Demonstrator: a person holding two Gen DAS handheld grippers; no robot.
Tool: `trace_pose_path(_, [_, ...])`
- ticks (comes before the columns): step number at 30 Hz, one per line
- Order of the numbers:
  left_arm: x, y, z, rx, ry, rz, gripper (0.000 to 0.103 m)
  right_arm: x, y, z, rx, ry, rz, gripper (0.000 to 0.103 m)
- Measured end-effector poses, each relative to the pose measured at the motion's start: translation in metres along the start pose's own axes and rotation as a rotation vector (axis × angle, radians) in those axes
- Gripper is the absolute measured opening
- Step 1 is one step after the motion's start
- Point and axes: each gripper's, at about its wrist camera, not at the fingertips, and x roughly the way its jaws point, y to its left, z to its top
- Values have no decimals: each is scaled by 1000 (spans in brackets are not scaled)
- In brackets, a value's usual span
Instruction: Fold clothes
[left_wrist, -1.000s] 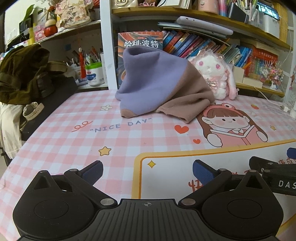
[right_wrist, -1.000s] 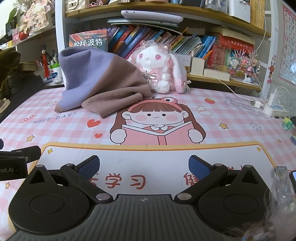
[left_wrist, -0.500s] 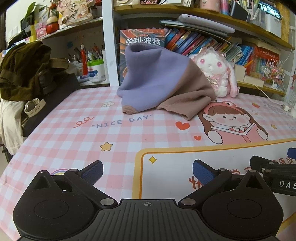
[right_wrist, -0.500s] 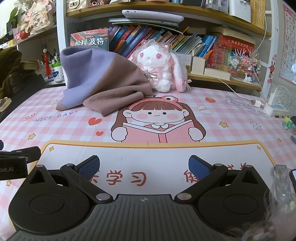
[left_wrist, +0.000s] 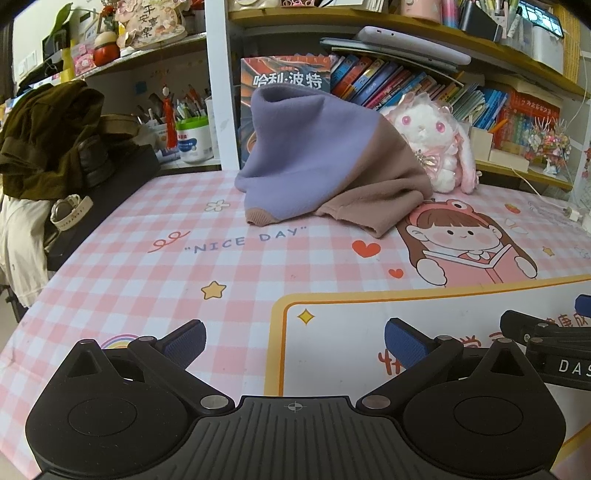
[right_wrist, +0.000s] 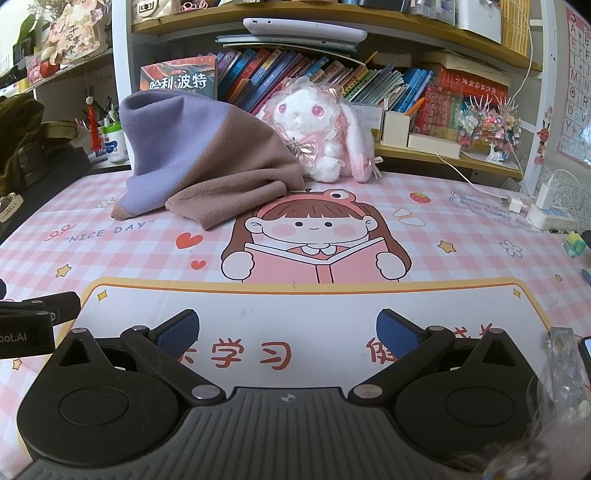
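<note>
Your left tool (left_wrist: 293, 341) and right tool (right_wrist: 286, 332) are wide open and hold nothing. The sweater (left_wrist: 325, 166) sits bunched up far back on the tabletop (left_wrist: 147, 280).

Your bench (left_wrist: 122, 280) is covered by a pink checked mat (right_wrist: 461, 266) printed with a reading girl and "NICE DAY". On it, toward the back, lies a purple-and-brown garment (left_wrist: 325, 166) in a heap, its top leaning on the books behind. A white plush rabbit (right_wrist: 314, 129) sits just beside it. A white charger (right_wrist: 546, 210) rests at your right edge.

Bright, even light; fisheye-warped edges
</note>
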Motion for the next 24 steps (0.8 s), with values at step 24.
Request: trace_pose_path(24, [4,-1,0,-4,14,-2,103,4,-1,0,4,10,1,103])
